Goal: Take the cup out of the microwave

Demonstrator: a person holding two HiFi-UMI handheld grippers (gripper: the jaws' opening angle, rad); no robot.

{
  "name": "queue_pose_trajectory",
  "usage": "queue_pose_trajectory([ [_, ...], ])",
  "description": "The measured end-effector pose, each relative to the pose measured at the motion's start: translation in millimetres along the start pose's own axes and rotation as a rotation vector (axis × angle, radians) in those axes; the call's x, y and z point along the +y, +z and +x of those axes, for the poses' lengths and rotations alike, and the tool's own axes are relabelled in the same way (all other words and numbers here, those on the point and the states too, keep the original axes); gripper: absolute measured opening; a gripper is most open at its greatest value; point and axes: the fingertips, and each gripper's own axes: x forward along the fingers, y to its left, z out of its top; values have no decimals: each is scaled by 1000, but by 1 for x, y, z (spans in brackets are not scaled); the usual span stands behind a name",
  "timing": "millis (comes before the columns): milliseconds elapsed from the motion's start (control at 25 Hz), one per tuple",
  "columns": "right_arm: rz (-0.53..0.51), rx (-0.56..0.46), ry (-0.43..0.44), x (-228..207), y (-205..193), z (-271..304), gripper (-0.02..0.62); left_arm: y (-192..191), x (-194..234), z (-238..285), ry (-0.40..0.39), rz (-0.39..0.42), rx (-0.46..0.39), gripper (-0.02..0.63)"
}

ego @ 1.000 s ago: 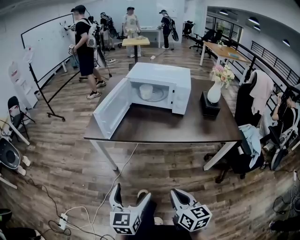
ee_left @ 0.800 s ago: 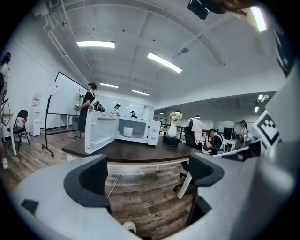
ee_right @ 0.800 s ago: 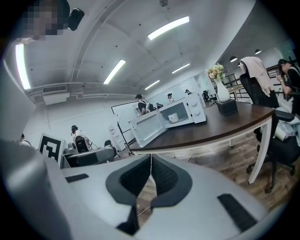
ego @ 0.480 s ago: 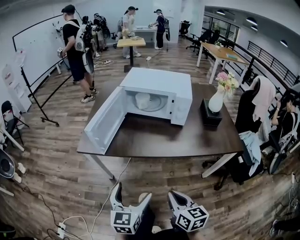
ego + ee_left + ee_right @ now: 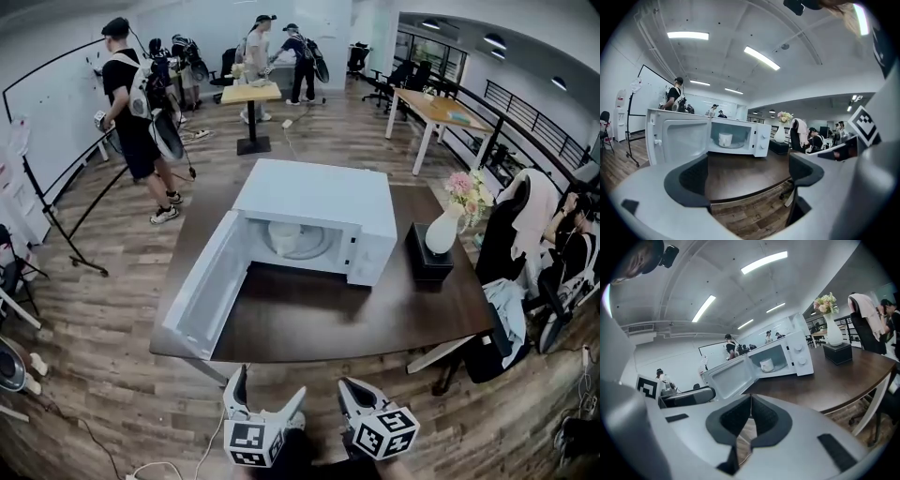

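Evidently the task had barely begun: the cup (image 5: 284, 236) sat inside the open microwave (image 5: 314, 197) on the worktop (image 5: 309, 319), well apart from the left claw (image 5: 747, 178), released, and the right claw (image 5: 750, 420), clenched empty.

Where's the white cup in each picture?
Head view: cup inside the open microwave, above the middle.
Left gripper view: cup left of centre, inside the microwave.
Right gripper view: cup just right of centre, inside the microwave.
Shared landmark: the white flower vase on the table, right of the microwave.
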Motion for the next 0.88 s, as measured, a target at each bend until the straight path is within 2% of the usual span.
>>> queue_pose_trajectory([
  [280,21,-33,-33,-13,29,64,-5,15,40,61,-64,8,6,538],
  [600,30,-24,-85,-21,35,89,-5,23,46,90,-161,20,29,538],
  [880,16,14,-83,-32,33,105,-5,28,59,122,-149,20,3,538],
])
